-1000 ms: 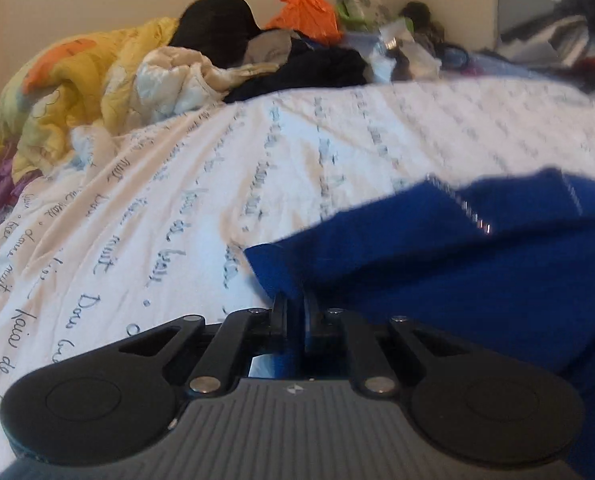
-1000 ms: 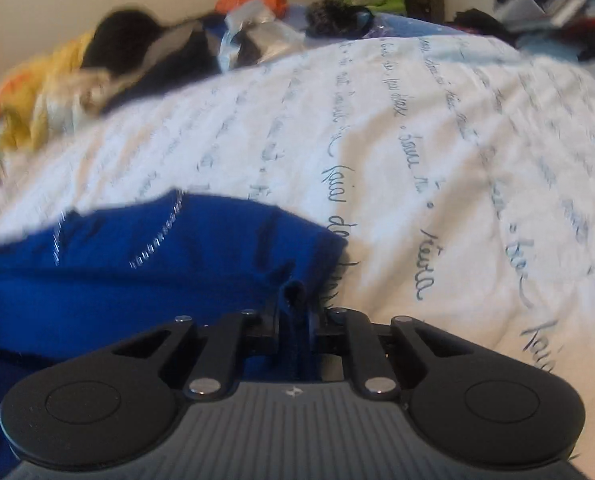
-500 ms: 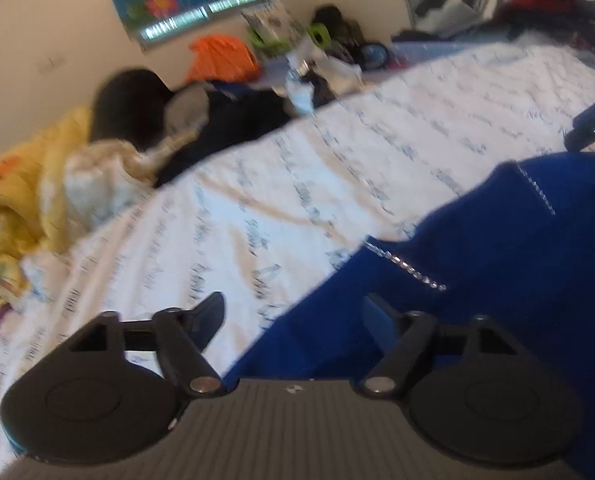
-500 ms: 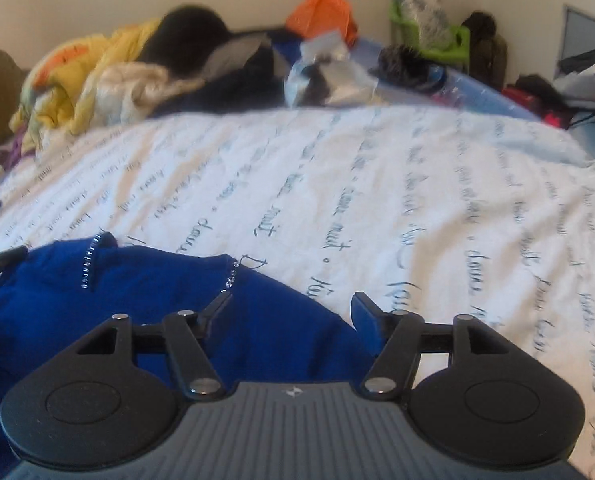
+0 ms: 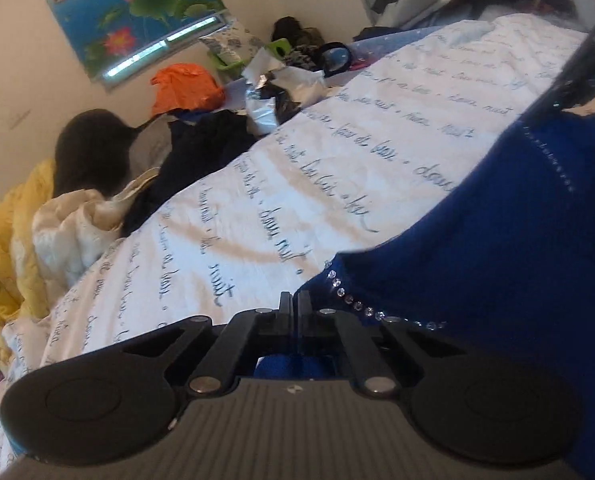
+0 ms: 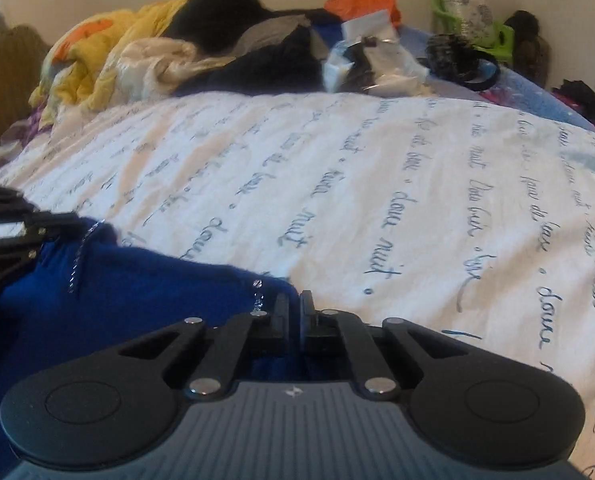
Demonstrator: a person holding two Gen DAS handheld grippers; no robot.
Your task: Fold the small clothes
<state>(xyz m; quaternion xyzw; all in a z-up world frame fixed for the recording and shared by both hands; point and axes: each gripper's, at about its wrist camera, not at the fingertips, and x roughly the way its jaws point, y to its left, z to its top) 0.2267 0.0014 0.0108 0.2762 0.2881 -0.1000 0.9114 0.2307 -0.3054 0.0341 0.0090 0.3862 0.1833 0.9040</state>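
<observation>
On bed: blue top [image 5: 497,240] lies on my printed sheet [image 5: 297,168].
Left gripper [image 5: 294,304]: clenched on its studded edge.
Right gripper [image 6: 293,304]: clenched on the other edge.
Handling: soft, light, limp; I judge it sags between grips.
Hold: hem corners, clear of studs [image 5: 357,304].

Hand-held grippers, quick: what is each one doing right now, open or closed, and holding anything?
Left hand-held gripper: closed on the blue rhinestone-trimmed knit garment.
Right hand-held gripper: closed on the same garment's other edge.
</observation>
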